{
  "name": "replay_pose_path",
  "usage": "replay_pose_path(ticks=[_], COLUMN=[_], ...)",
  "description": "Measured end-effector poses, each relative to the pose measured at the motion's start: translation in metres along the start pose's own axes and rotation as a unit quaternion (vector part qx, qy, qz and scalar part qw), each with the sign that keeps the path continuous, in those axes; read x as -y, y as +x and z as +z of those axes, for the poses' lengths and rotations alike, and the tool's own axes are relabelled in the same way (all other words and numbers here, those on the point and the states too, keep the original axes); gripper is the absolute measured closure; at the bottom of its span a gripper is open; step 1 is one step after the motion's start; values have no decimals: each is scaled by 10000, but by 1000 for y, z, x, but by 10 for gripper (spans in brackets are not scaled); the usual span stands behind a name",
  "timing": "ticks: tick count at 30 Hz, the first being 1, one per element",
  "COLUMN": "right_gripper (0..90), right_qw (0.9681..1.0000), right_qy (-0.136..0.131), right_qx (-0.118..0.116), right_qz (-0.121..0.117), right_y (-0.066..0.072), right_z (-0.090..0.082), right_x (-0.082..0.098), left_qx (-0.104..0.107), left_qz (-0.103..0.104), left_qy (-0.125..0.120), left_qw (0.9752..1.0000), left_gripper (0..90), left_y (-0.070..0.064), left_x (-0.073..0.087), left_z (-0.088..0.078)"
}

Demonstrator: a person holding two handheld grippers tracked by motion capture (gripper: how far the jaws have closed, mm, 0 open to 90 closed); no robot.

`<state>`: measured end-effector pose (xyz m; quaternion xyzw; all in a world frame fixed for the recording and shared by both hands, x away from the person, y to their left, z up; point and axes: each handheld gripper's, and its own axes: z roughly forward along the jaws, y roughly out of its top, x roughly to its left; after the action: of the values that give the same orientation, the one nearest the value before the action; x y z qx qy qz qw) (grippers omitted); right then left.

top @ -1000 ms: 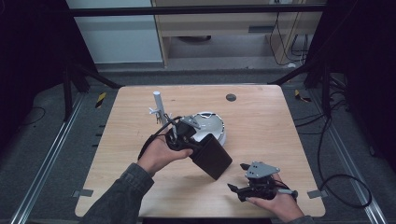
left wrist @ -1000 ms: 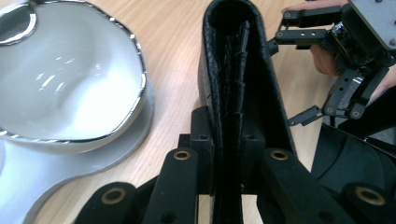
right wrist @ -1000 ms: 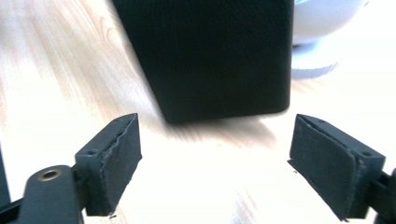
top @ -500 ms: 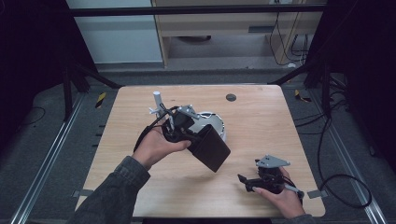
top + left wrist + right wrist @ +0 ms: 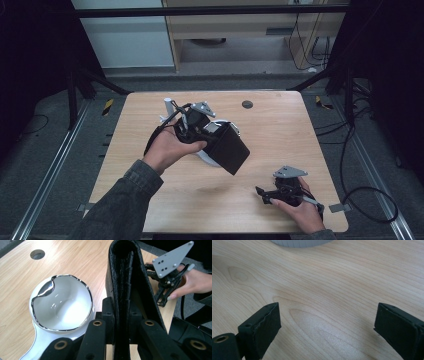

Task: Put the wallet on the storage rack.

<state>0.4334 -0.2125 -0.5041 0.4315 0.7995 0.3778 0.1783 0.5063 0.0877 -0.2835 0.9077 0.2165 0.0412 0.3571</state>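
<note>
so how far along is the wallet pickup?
Done: the left gripper is shut on the black wallet, which is off the table and tilted above the white bowl.
In hand: the wallet, carried by the left gripper alone. The right gripper sits low over bare wood at the near right; its jaws have just been opening, nothing between them.
Left: setting the wallet down or handing it over; I can't tell where.

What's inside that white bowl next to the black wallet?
The white bowl looks empty, just glossy reflections. The black wallet, clamped in the left gripper, and the jaws cover its near edge.
</note>
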Motion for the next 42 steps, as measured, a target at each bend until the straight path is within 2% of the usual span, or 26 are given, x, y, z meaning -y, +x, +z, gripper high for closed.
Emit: replay_pose_path(ticks=[5,9,15,24,27,36,42], right_gripper=[65,62,44,16,12,12,12], right_qw=[9999,9997,9995,9993,9993,9993,9993], right_qy=[92,231,236,258,276,277,269], right_qx=[36,68,148,136,126,129,132], right_qz=[49,-23,-122,-213,-220,-226,-215], right_y=[-1,-1,1,1,0,0,1], right_z=[2,5,8,10,10,10,10], right_x=[1,3,3,3,2,3,3], left_qx=[-104,-188,-414,-689,-815,-928,-781], left_qz=[-93,-149,-325,-507,-493,-545,-602], left_qy=[-132,-205,-306,-341,-278,-155,-89], left_qw=[9998,9995,9981,9957,9951,9941,9951], left_gripper=[807,806,806,806,806,806,806], left_y=[4,10,23,39,42,51,53], left_x=[-4,-5,-7,-10,-11,-9,-5], left_z=[-5,-10,-17,-23,-22,-9,11])
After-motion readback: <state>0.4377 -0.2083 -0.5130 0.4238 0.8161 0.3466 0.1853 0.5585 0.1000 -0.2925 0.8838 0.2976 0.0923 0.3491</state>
